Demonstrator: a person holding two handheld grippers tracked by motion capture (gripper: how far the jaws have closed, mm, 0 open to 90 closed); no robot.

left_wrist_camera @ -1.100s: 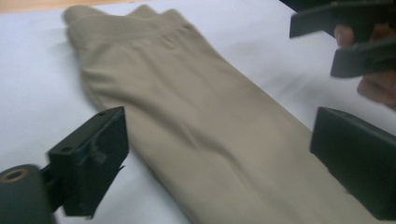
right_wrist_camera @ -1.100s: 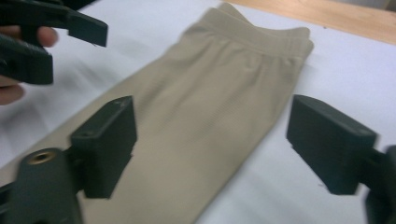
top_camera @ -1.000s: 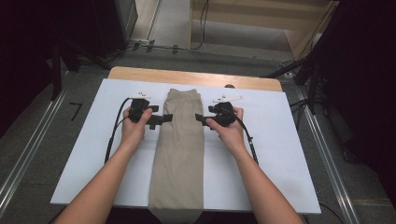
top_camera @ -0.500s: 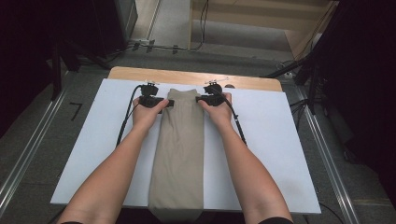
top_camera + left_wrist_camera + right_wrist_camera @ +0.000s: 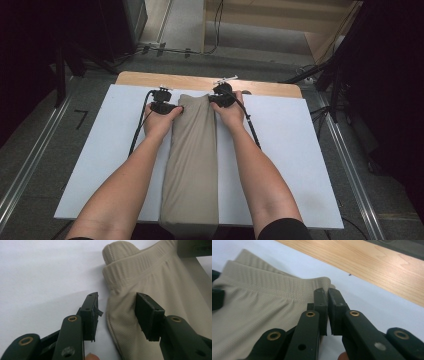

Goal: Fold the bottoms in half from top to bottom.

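Trousers (image 5: 192, 150): beige, folded lengthwise into a long strip, laid down the middle of the white board (image 5: 310, 165) in the high view, waistband at the upper centre of the frame, hem at the bottom edge. Behind the board a wooden table edge (image 5: 260, 86) is seen along the top.

Step in hand, as judged: the two far corners of the waistband are being taken up, one per gripper, presumably ahead of a fold of the waist end back toward the hem. Next move, as judged: the left grip must first be completed on the cloth; both corners would then be lifted together and carried evenly, so that the strip is not skewed.

Left gripper (image 5: 117, 311): at the left waistband corner, upper centre-left of the high view. Jaws have just been closing and stand partly apart; the trousers' edge lies between them, one pad over the fabric, the other on the bare board side. No pinch is yet seen.

Right gripper (image 5: 327, 300): at the right waistband corner, upper centre of the high view. Jaws have just been closing and are all but together; the waistband corner appears nipped at the tips, though how much cloth is caught cannot be made out.
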